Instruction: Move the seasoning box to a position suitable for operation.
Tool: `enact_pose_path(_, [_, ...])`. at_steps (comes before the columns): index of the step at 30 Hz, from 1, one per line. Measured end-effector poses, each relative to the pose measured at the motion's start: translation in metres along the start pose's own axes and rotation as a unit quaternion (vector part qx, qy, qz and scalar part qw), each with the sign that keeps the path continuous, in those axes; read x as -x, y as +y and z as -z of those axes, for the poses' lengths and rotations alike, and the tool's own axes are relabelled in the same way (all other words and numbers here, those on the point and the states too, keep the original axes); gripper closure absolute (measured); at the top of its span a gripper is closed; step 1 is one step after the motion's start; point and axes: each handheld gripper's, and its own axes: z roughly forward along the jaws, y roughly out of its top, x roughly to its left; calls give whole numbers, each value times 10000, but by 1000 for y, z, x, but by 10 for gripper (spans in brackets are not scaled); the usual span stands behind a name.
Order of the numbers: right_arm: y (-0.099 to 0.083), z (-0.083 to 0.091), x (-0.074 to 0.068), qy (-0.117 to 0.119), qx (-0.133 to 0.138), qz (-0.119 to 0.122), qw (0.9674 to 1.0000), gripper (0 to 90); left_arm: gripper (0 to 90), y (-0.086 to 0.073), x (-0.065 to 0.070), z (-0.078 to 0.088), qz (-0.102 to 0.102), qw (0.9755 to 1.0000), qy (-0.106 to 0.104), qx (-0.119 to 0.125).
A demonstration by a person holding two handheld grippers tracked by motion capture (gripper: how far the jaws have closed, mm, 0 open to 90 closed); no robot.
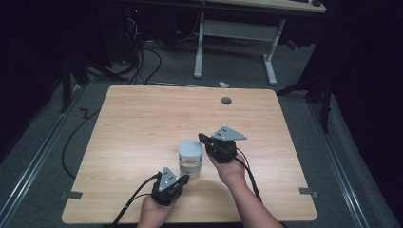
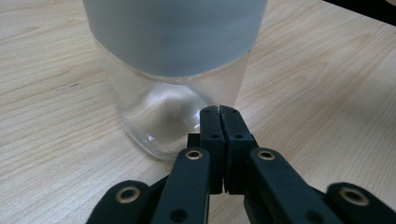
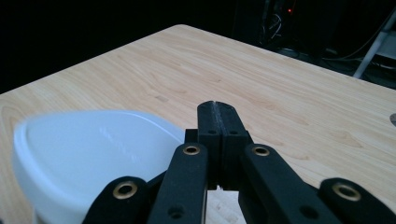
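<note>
**Both claws beside the jar, lid on, nothing gripped yet**

High view: a glass jar (image 1: 191,160) with a pale grey lid (image 1: 191,148) stands a little toward the person's side of the middle of the wooden table (image 1: 142,123). The left gripper (image 1: 185,178) lies low at the jar's near side, its tip at the glass base. The right gripper (image 1: 202,138) sits just beside the lid, at lid height. Judging from this, the work is at its start: the jar looks closed and neither claw has hold of it. Opening the claws, bracing the jar and taking the lid all seem to be left.

Left gripper view: the left gripper (image 2: 219,110) has its jaws pressed together, nothing between them, the tip just in front of the jar's (image 2: 163,116) clear lower wall. Whether it touches the glass cannot be told. The jar stands upright, its long axis vertical, lid (image 2: 175,32) up and base flat on the table (image 2: 327,93). Its corners look rounded, more squarish than round.

Right gripper view: the right gripper (image 3: 218,106) also has its jaws together and empty. It looks across the top of the lid (image 3: 93,149), which is blurred, and lies below and to the left of the jaws. The lid's flat face points up.
</note>
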Motion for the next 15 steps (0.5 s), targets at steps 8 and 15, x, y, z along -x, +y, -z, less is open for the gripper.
enact_pose_path(8, [-6,12,2,-49,46,-49,10000,897,861,5,1,6,27,9999,-75,-70])
enact_pose_path(15, [-24,27,14,-230,-44,-105,9997,897,792,28,-16,32,-172,9997,21,-142])
